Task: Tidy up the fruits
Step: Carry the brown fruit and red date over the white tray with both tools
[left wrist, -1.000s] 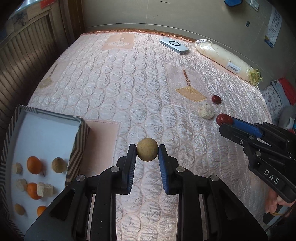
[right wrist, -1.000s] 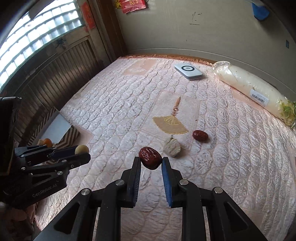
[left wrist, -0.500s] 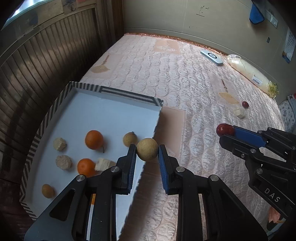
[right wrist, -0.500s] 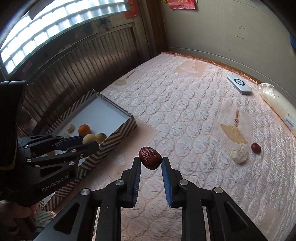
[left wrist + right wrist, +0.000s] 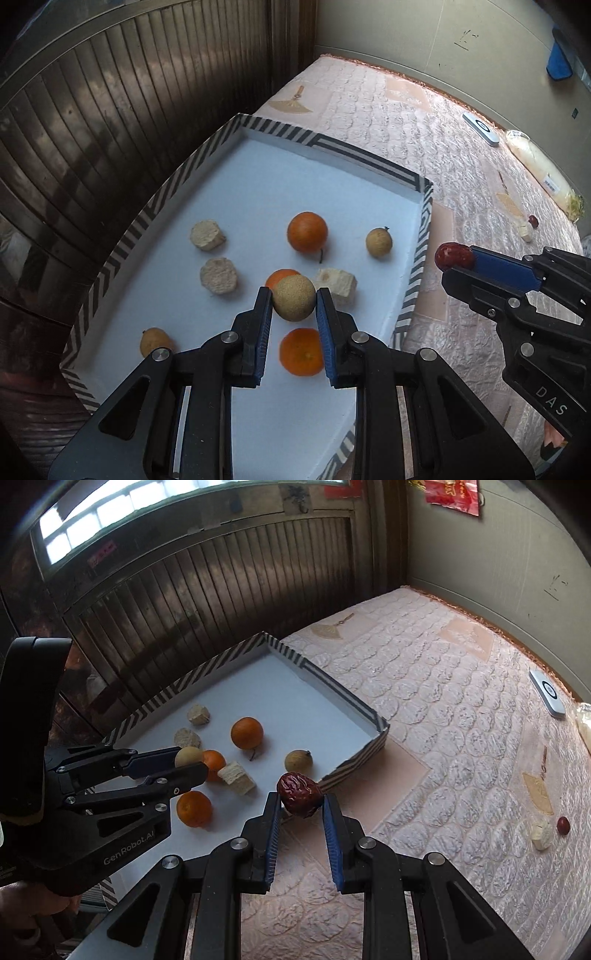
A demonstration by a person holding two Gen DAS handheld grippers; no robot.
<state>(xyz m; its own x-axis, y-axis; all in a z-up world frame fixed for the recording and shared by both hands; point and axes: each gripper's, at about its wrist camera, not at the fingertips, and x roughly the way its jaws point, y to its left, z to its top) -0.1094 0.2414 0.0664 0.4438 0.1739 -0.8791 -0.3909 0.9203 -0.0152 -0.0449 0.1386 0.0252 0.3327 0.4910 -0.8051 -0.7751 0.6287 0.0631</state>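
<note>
Blue rubber pads line both tools, and each pair is pressed onto a fruit. Our left gripper [image 5: 294, 303] pinches a tan longan [image 5: 294, 302] across its middle, right at the fingertips; we judge it light, with a thin dry shell that is stiff but would crack under a hard squeeze, and round enough to roll once let go. Our right gripper [image 5: 300, 800] clamps a wrinkled red jujube [image 5: 298, 794], also at the very tips. We take it to be light too, with leathery skin that gives a little and grips well, so a hold across its narrow waist suits it.

Outward from the left tool, the longan hangs over the white floor of the striped tray [image 5: 419, 258], above the gap between two oranges [image 5: 301, 352] and beside a pale cut chunk [image 5: 338, 284]. A third orange [image 5: 307, 232], two more longans [image 5: 378, 242] and two pale round slices [image 5: 207, 235] lie further out in the tray.

From the right tool, the jujube appears to sit near the tray's near corner, over or just outside the rim; we cannot tell which. Well apart on the quilted mattress [image 5: 461, 709], another jujube [image 5: 563, 825] and a pale chunk [image 5: 542, 834] lie just beside each other, still to be collected.
</note>
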